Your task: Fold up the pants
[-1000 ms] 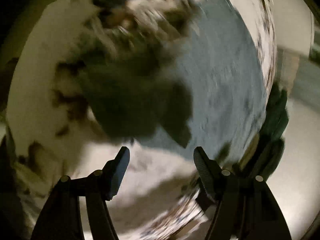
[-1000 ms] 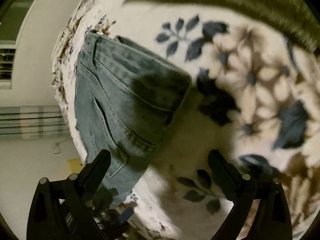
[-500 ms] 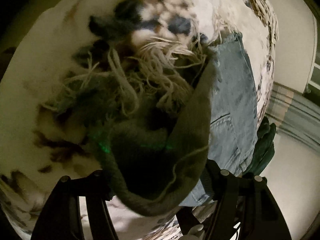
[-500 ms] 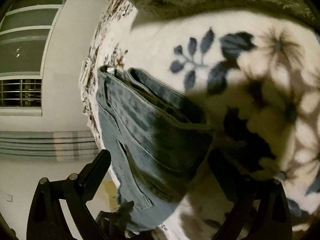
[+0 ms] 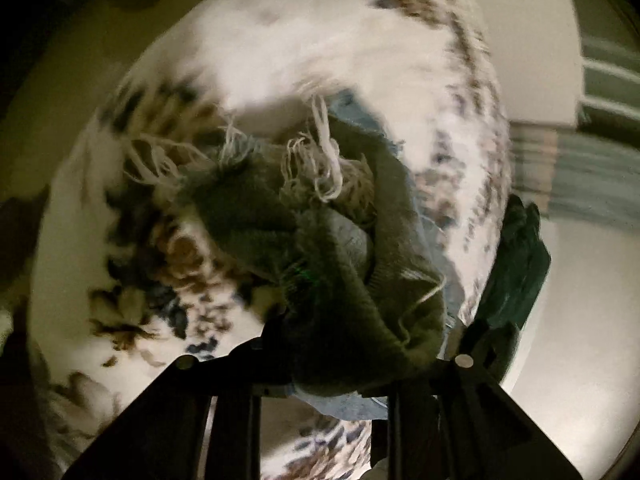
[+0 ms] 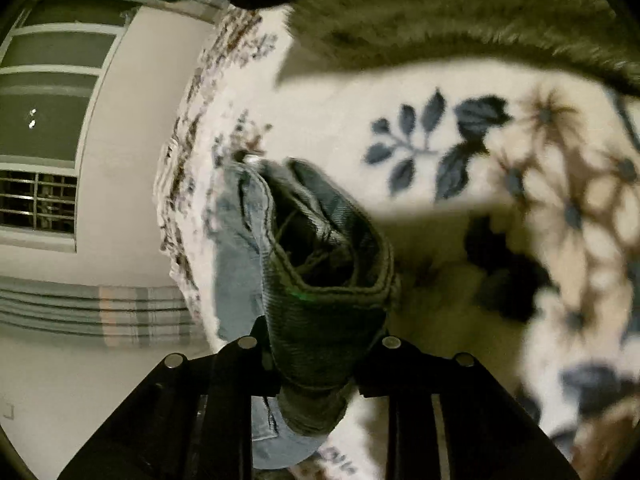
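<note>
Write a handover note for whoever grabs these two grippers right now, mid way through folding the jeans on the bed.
Left gripper: shut on the frayed hem end of the jeans, lifted off the floral blanket.
Right gripper: shut on the waistband end, also raised.
Jeans: light denim, bunched, hanging between both grippers near the blanket's edge.
Done: both ends gripped and picked up.
Left: bring hem to waistband, lay flat on the blanket, release, probably smooth and fold again.
Note: dark green cloth lies beyond the bed edge; both views are blurred.

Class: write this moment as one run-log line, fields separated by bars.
left gripper: shut on jeans, frayed hem end | right gripper: shut on jeans, waistband end | surface: floral blanket | fold: not yet made
</note>
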The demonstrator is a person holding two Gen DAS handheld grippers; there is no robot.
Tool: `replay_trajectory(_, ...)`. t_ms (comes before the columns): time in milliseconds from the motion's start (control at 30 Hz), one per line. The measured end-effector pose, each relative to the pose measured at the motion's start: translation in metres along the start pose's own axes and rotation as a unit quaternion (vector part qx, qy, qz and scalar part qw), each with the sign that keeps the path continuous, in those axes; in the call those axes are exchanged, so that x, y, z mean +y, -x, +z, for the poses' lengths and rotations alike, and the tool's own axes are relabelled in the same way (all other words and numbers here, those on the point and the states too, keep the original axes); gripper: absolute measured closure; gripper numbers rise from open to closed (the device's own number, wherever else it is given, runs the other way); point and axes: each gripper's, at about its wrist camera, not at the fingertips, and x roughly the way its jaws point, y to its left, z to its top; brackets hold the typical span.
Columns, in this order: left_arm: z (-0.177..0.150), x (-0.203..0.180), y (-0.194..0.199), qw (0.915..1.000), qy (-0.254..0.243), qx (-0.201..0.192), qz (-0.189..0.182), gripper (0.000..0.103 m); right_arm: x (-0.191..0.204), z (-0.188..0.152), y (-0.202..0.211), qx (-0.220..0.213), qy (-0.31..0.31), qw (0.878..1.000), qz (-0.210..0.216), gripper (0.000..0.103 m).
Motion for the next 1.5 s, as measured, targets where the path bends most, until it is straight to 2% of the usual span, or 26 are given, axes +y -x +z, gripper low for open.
replay_trajectory(100,0.006,-0.039,0.029,0.998,-0.062,0.008,0.009,0.086,0.026,-0.011,0.031,-0.013,-0.019,1.0,0.005,0.077)
replay_trajectory(233,0.009,-0.111,0.058,0.9899,-0.135,0.041,0.017,0.087,0.062,-0.021,0.089,-0.037,-0.043,0.998,0.002,0.078)
replay_trajectory(333,-0.007,-0.175,0.076,0.979,-0.194,0.061,0.0,0.087,0.084,-0.026,0.136,-0.058,-0.057,0.997,-0.001,0.078)
replay_trajectory(433,-0.025,-0.24,0.085,0.968,-0.23,0.094,-0.036,0.087,0.116,-0.019,0.197,-0.099,-0.068,0.993,-0.004,0.078)
replay_trajectory(533,-0.049,-0.311,0.076,0.9519,-0.264,0.136,-0.077,0.087,0.144,0.004,0.253,-0.153,-0.082,0.985,-0.001,0.078)
replay_trajectory(600,-0.067,-0.357,0.065,0.938,-0.29,0.161,-0.102,0.087,0.162,0.03,0.295,-0.199,-0.086,0.976,-0.001,0.078)
replay_trajectory(733,-0.111,-0.455,0.017,0.8973,-0.361,0.207,-0.148,0.087,0.184,0.094,0.366,-0.297,-0.098,0.95,-0.003,0.078)
replay_trajectory(833,-0.138,-0.5,-0.041,0.8703,-0.401,0.241,-0.153,0.087,0.179,0.137,0.394,-0.352,-0.106,0.93,-0.022,0.078)
replay_trajectory(900,-0.153,-0.512,-0.082,0.8543,-0.427,0.258,-0.146,0.087,0.164,0.157,0.394,-0.375,-0.115,0.919,-0.029,0.078)
replay_trajectory(967,-0.166,-0.509,-0.135,0.8402,-0.452,0.274,-0.122,0.087,0.134,0.171,0.382,-0.389,-0.14,0.91,-0.037,0.078)
replay_trajectory(1033,-0.17,-0.492,-0.175,0.8326,-0.464,0.288,-0.093,0.087,0.1,0.178,0.358,-0.392,-0.17,0.903,-0.043,0.078)
replay_trajectory(1100,-0.17,-0.459,-0.215,0.8272,-0.466,0.31,-0.049,0.087,0.063,0.172,0.328,-0.385,-0.201,0.899,-0.051,0.078)
replay_trajectory(1200,-0.169,-0.422,-0.242,0.8214,-0.468,0.325,-0.008,0.087,0.012,0.149,0.288,-0.362,-0.254,0.895,-0.054,0.078)
replay_trajectory(1300,-0.162,-0.397,-0.248,0.8202,-0.464,0.335,0.011,0.087,-0.011,0.127,0.266,-0.353,-0.27,0.894,-0.062,0.078)
replay_trajectory(1400,-0.154,-0.384,-0.245,0.8234,-0.452,0.342,0.021,0.085,-0.021,0.117,0.254,-0.345,-0.276,0.895,-0.064,0.078)
replay_trajectory(1500,-0.145,-0.377,-0.238,0.8273,-0.439,0.347,0.046,0.079,-0.027,0.115,0.247,-0.331,-0.277,0.9,-0.067,0.075)
